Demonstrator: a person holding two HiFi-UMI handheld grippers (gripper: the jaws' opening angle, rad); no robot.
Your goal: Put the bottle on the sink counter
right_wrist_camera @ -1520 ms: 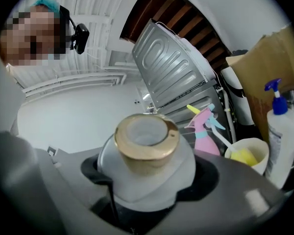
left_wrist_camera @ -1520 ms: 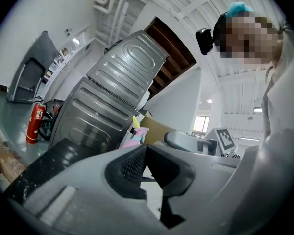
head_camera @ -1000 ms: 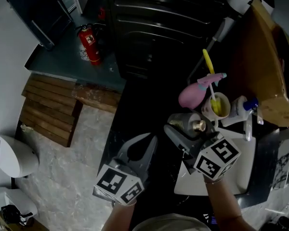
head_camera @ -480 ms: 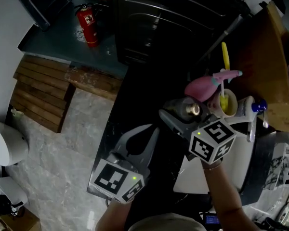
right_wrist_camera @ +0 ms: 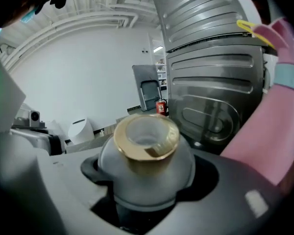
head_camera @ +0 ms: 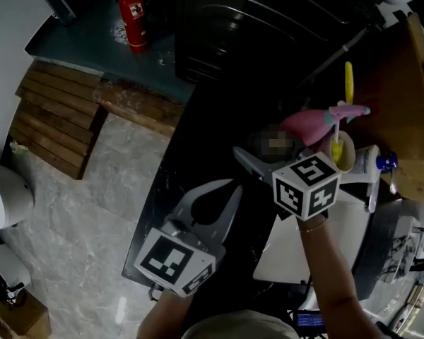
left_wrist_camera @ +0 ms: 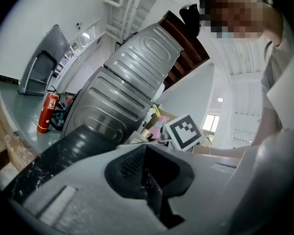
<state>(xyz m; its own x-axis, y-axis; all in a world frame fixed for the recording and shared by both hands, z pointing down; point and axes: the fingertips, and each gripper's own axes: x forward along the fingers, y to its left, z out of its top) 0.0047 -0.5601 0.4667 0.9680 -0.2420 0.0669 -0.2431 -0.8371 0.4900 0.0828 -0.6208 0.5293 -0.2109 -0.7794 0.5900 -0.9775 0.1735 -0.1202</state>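
My right gripper (head_camera: 268, 155) is shut on a frosted grey bottle (right_wrist_camera: 146, 166) with a gold neck (right_wrist_camera: 146, 140). It grips the bottle round the body, mouth facing the camera. In the head view the bottle (head_camera: 263, 145) hangs over the dark sink counter (head_camera: 198, 140), just left of a pink spray bottle (head_camera: 304, 126); a mosaic patch covers part of it. My left gripper (head_camera: 230, 189) is lower left over the counter's edge, shut with nothing in it (left_wrist_camera: 147, 175).
A cup with a yellow brush (head_camera: 339, 150) and a white bottle with a blue cap (head_camera: 371, 162) stand behind the white sink basin (head_camera: 297, 249). A grey metal appliance (right_wrist_camera: 210, 82) rises behind the counter. A red fire extinguisher (head_camera: 131, 13) stands on the floor far left.
My right gripper has carried the bottle farther away, closer to the pink spray bottle. The left gripper has stayed about where it was.
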